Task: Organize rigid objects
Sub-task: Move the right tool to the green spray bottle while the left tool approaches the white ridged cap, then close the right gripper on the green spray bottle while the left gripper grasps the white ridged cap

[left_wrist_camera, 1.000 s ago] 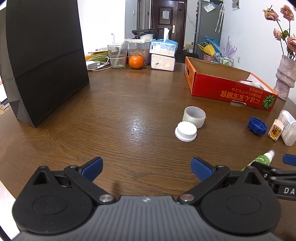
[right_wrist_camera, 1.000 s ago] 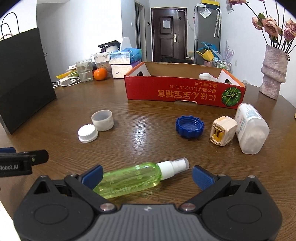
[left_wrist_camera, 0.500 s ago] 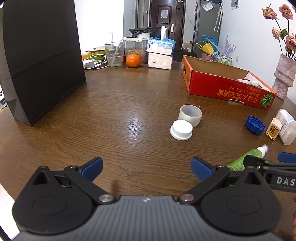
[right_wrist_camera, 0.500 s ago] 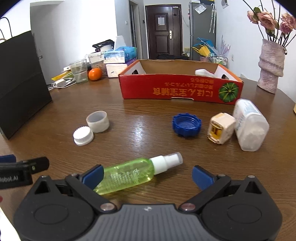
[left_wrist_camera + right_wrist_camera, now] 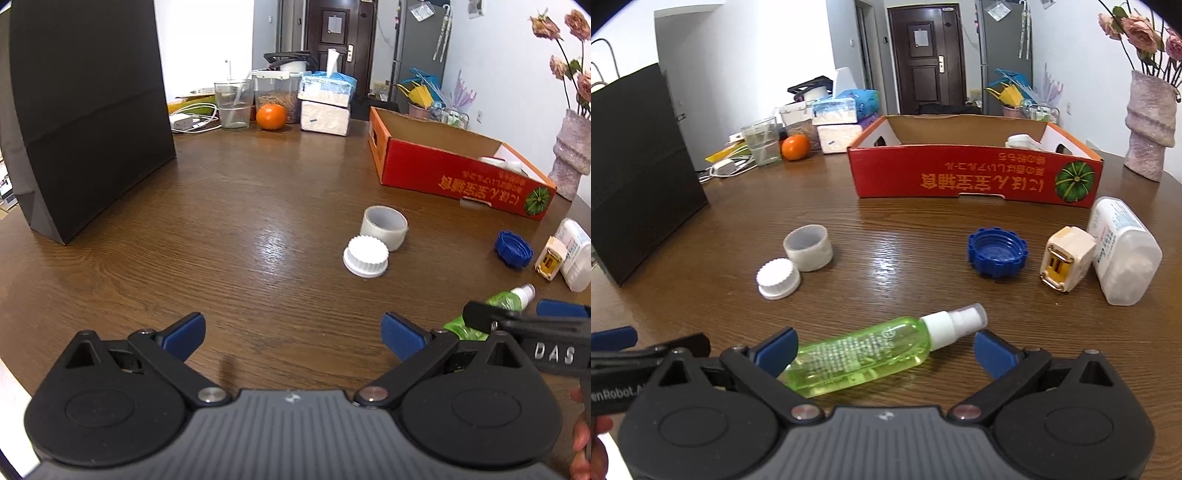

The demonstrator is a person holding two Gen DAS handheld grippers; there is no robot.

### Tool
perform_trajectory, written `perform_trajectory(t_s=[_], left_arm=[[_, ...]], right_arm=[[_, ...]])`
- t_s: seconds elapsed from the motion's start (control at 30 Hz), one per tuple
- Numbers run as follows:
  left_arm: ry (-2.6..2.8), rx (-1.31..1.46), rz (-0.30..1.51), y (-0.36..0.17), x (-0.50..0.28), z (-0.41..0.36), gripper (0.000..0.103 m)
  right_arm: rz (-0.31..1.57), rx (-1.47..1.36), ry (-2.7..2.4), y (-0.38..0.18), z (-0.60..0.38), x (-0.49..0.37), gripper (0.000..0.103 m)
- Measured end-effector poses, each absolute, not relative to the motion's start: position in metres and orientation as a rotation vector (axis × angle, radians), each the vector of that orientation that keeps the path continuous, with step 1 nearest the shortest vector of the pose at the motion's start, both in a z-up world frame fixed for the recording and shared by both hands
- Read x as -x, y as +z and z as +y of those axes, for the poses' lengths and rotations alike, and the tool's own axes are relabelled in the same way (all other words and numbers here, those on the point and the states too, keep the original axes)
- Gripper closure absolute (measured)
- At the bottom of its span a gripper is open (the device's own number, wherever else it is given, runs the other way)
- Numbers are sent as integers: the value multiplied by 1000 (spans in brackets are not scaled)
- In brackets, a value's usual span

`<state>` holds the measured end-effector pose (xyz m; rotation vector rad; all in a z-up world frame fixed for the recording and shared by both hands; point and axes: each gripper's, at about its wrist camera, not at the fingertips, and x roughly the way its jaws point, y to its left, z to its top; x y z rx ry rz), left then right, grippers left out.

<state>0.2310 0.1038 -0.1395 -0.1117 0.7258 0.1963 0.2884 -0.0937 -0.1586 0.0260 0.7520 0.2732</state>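
Note:
A green spray bottle lies on the wooden table between the fingers of my right gripper, which stands open around it without touching. Beyond it are a white ribbed cap, a grey cup-shaped cap, a blue cap, a cream plug adapter and a white bottle lying on its side. My left gripper is open over bare table, with the white ribbed cap and grey cup-shaped cap ahead of it. The spray bottle shows partly behind the right gripper's finger.
A red cardboard box stands open at the back with a white object inside. A black paper bag stands at the left. An orange, a glass, tissue boxes and cables sit at the far edge. A vase is far right.
My right gripper has moved forward, so the spray bottle now lies further in between its fingers. The left gripper has shifted slightly; objects have not moved.

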Motion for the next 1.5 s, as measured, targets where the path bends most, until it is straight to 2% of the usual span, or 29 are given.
perform_trajectory(t_s=[0.57, 0.67, 0.87, 0.93, 1.03, 1.13, 1.17, 1.2, 1.23, 1.5], left_arm=[[193, 135, 715, -138, -230, 113, 0], [187, 137, 709, -137, -230, 113, 0], [174, 117, 708, -135, -240, 105, 0], [167, 108, 707, -134, -242, 102, 0], [164, 101, 707, -134, -246, 103, 0], [166, 96, 708, -134, -252, 104, 0], [166, 94, 709, -134, -255, 104, 0], [164, 91, 710, -134, -258, 103, 0], [163, 87, 711, -134, -261, 102, 0], [135, 54, 732, -139, -288, 87, 0]], right_arm=[[764, 67, 295, -154, -130, -276, 5], [772, 61, 260, -150, -143, -277, 10], [765, -8, 260, -148, -136, -293, 11], [789, 7, 231, -154, -126, -302, 16], [828, 36, 195, -167, -116, -313, 35], [817, 67, 186, -171, -117, -313, 44], [811, 71, 194, -170, -120, -312, 51], [807, 72, 202, -170, -124, -312, 65], [801, 73, 204, -169, -128, -312, 72], [731, 31, 221, -168, -154, -310, 73]])
